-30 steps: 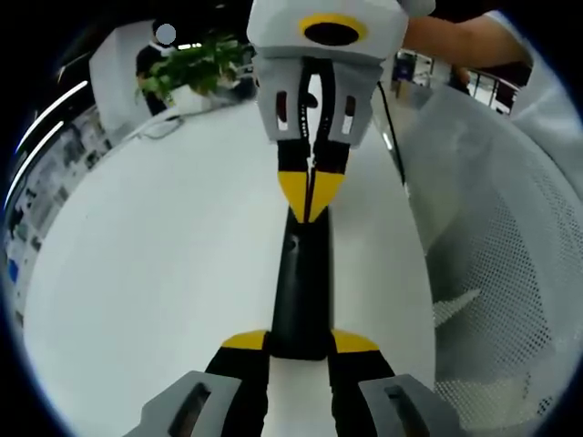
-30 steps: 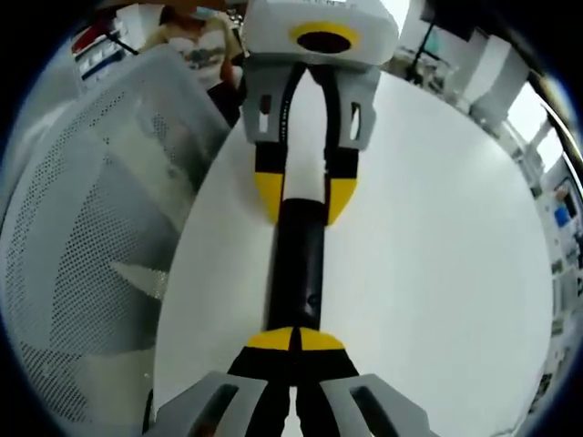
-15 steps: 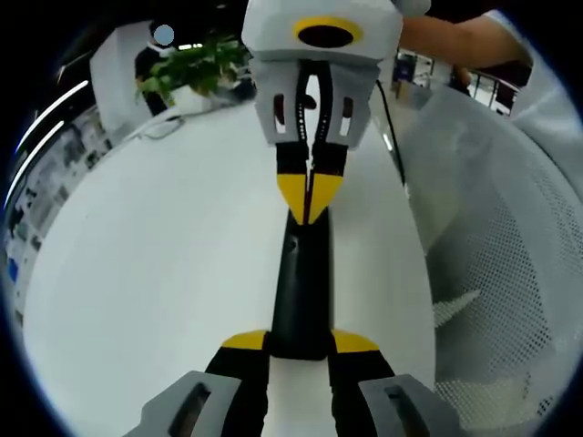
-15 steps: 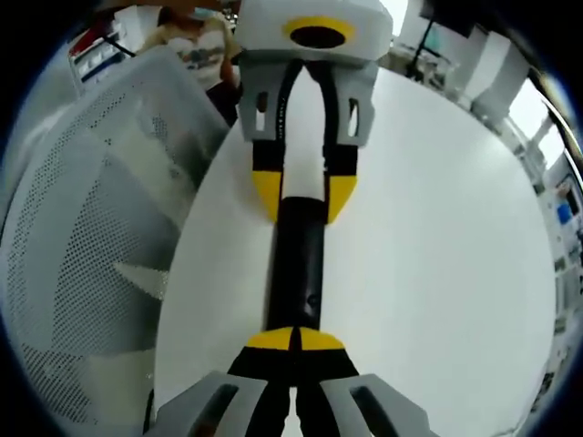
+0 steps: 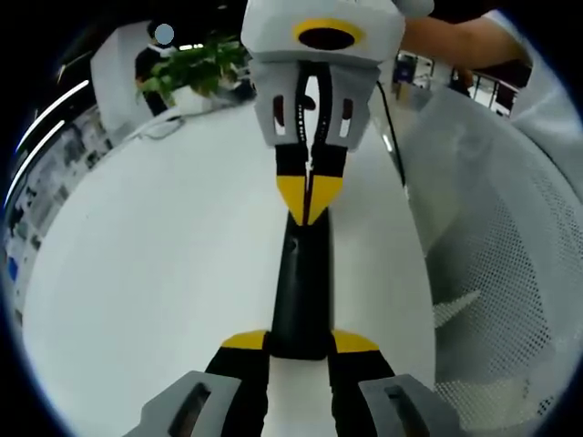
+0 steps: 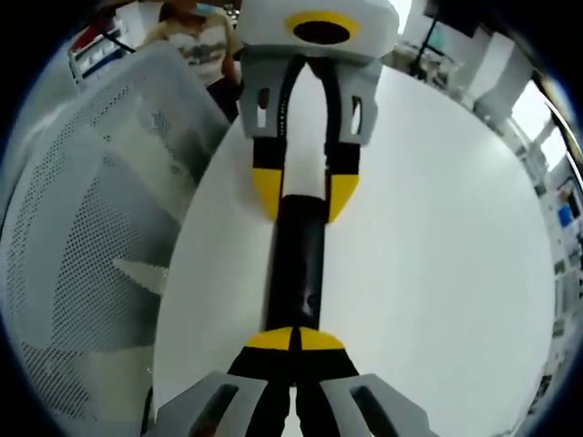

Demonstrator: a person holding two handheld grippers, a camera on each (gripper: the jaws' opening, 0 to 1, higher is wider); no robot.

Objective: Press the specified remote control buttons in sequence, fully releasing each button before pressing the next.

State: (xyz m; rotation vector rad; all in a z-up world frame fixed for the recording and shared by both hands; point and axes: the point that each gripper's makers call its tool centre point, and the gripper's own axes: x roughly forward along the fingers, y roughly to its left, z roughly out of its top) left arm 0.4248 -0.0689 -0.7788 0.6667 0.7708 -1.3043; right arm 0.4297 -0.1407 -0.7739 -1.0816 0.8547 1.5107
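A long black remote (image 5: 302,282) lies lengthwise along a white table (image 5: 164,273). My left gripper (image 5: 301,341) is shut on its near end, one yellow tip on each side. From the far side my right gripper (image 5: 310,196) comes in, shut, with its joined yellow tips resting on the remote's other end. In the right gripper view the same remote (image 6: 296,264) runs up the middle. My right gripper (image 6: 293,339) holds its tips together on the near end, and the left gripper (image 6: 305,193) clamps the far end.
A white mesh chair back (image 5: 492,273) stands close to the table's edge, also seen as a mesh chair back (image 6: 82,237). A potted plant (image 5: 196,68) and a cable (image 5: 392,127) sit at the far end. A person's arm (image 5: 455,41) reaches in.
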